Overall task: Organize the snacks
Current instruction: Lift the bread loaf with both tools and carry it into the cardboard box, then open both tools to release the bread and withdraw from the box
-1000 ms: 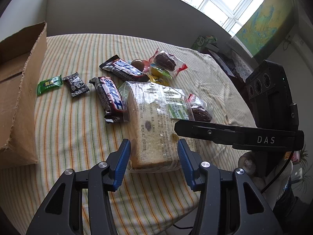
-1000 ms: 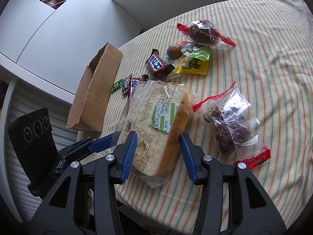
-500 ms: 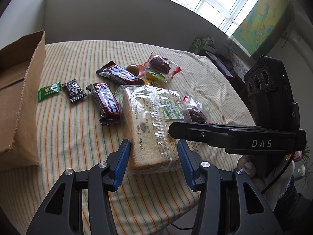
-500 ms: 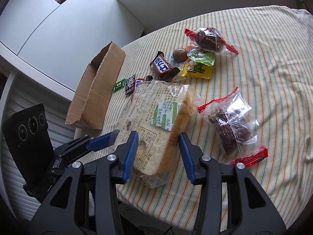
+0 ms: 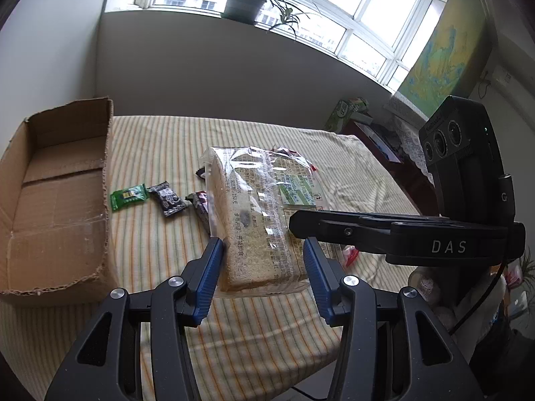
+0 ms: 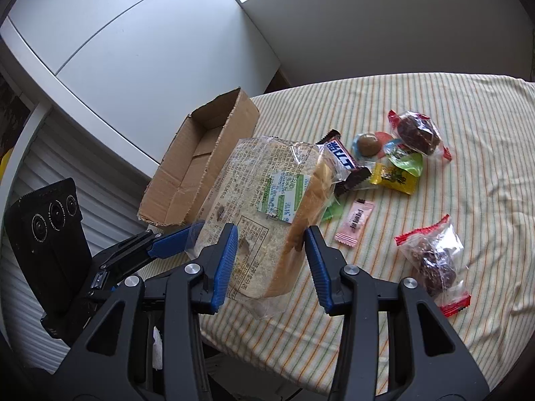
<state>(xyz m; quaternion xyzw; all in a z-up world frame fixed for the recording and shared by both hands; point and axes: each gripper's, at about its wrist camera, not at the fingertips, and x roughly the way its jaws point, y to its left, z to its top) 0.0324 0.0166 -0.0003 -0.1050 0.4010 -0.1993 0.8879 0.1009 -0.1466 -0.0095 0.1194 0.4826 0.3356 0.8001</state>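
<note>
Clear crinkly plastic around a loaf of sliced bread point(image 5: 257, 220) is what both tongs are on right now. The left gripper point(image 5: 262, 277) has its blue pads spread about as wide as the loaf and pressed on either side of the near end. The right gripper point(image 6: 271, 260) does the same from its own angle, jaws wide with the bread filling the gap between them. So each one looks closed onto the loaf as far as the bread allows, not snapped together.

The bread looks lifted and tilted, near end up off the striped tablecloth point(image 6: 468, 173), far end over the pile of sweets. I can't tell whether that far end is touching anything.

The cardboard box point(image 5: 57, 200) sits open just beside it on the left, with nothing visible inside. My read is this is the carry step: bread first, into the box.

Next move probably needs both hands swinging left together at the same pace, clearing the torn box wall, then lowering it flat. Squeeze too hard and the slices squash; too soft and the slick bag slips.

Left on the cloth: a green candy point(image 5: 128, 196), a black candy point(image 5: 169, 198), a chocolate bar point(image 6: 344, 163), and two red-edged cake packets point(image 6: 431, 260).
</note>
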